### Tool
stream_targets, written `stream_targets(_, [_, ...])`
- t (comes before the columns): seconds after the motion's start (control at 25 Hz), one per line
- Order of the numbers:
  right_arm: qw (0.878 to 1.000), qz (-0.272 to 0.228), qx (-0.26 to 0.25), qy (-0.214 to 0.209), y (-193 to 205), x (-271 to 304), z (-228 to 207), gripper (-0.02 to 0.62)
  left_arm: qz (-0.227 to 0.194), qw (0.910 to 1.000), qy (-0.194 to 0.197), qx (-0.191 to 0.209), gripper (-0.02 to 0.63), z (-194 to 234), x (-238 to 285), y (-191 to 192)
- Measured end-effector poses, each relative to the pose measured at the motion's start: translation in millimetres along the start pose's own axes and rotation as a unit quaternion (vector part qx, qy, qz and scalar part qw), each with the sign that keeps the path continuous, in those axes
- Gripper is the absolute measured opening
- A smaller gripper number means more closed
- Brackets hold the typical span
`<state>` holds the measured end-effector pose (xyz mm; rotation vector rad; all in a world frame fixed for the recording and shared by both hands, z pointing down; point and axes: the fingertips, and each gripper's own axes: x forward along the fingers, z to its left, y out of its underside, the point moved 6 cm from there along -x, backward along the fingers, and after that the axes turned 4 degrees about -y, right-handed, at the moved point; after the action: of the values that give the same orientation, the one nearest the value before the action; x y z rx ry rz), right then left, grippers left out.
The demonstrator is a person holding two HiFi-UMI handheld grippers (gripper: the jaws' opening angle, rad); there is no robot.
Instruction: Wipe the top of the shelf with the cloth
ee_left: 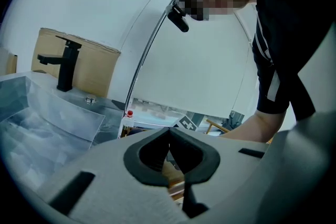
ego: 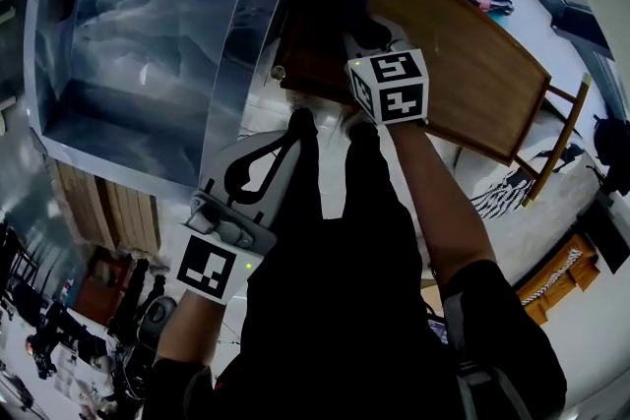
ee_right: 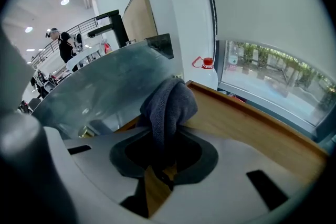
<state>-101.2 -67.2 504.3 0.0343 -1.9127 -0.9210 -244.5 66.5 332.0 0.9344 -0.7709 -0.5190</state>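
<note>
The wooden shelf top [ego: 472, 64] runs from the top middle to the right of the head view. A dark grey cloth [ego: 340, 5] lies bunched on its left end. My right gripper [ego: 356, 32] is shut on that cloth, its marker cube just behind. In the right gripper view the cloth [ee_right: 169, 105] rises out of the shut gripper [ee_right: 165, 136] and rests on the shelf's wood [ee_right: 247, 123] near its raised rim. My left gripper [ego: 302, 119] hangs lower, close to the person's body, off the shelf. Its jaws meet at the tips of the gripper [ee_left: 169, 132] with nothing between them.
A shiny metal sink basin [ego: 138, 44] adjoins the shelf's left end, with a black tap [ee_left: 65, 63] and a cardboard sheet [ee_left: 94, 68] behind it. A white bottle with a red cap [ee_right: 208, 68] stands past the shelf. The person's right forearm [ee_left: 252, 126] crosses the left gripper view.
</note>
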Motion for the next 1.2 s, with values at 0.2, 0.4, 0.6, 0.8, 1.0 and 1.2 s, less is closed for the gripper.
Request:
stream_targets(0.2, [1.000,0.006,0.001,0.003,6,1,-6,0.077,0.000,1.0000,-0.003,0.001,0.018,4,4,-1])
stream_targets(0.4, [1.000,0.008,0.013,0.014,17,-8,-21,0.077,0.010,0.9999,0.006,0.008,0.018,-3,16,0])
stream_targets(0.6, [0.999,0.008,0.029,0.028,34,-27,-42,0.077,0.019,0.9994,0.022,0.018,0.018,-17,34,0])
stream_targets(0.8, [0.998,0.004,0.048,0.042,54,-49,-67,0.077,0.030,0.9984,0.039,0.030,0.018,-38,55,1])
stream_targets(1.0, [0.996,-0.001,0.067,0.055,75,-73,-94,0.077,0.037,0.9971,0.052,0.042,0.018,-62,78,1])
stream_targets(1.2, [0.994,-0.005,0.083,0.070,96,-97,-120,0.077,0.043,0.9955,0.066,0.052,0.018,-85,97,1])
